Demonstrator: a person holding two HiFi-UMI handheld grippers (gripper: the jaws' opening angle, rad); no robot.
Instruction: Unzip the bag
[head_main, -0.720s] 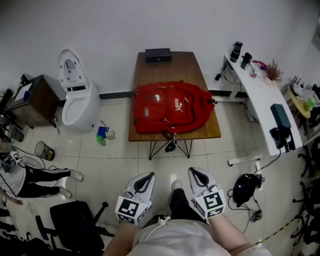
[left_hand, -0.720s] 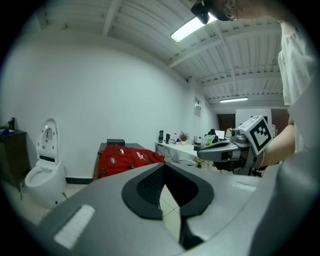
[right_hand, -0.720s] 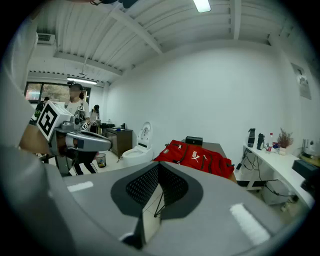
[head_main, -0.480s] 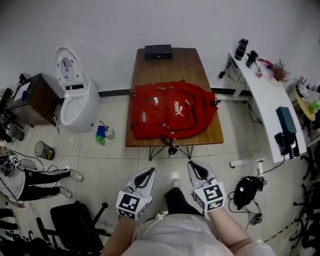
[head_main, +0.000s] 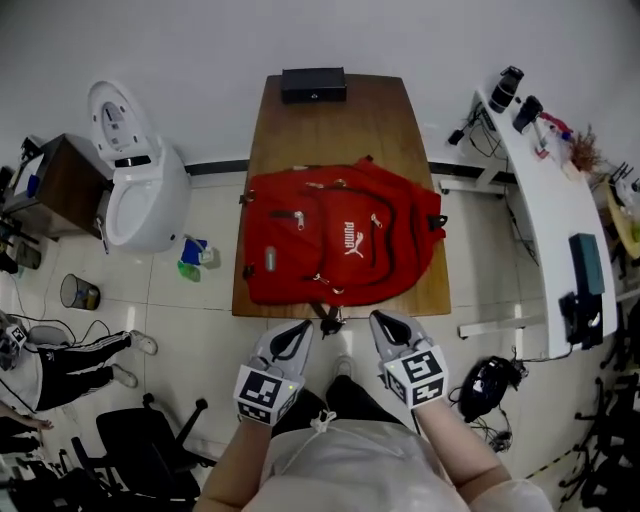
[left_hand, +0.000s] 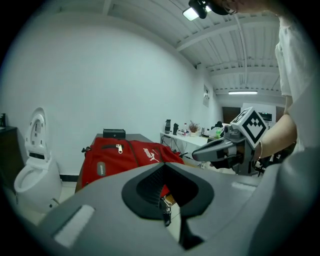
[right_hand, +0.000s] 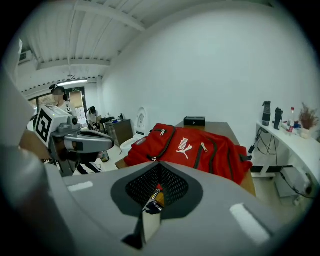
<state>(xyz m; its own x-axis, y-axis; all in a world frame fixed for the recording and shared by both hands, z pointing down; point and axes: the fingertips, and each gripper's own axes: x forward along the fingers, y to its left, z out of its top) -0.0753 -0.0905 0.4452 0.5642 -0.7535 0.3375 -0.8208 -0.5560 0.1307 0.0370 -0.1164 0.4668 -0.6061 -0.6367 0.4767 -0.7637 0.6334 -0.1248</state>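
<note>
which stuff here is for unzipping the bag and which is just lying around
For the job: red backpack, wooden table, left claw, right claw.

Lying about: black box, toilet, white desk, small bin.

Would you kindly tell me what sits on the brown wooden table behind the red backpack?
A flat black box sits at the far end of the brown wooden table, apart from the red backpack. The tabletop beneath the backpack is covered.
</note>
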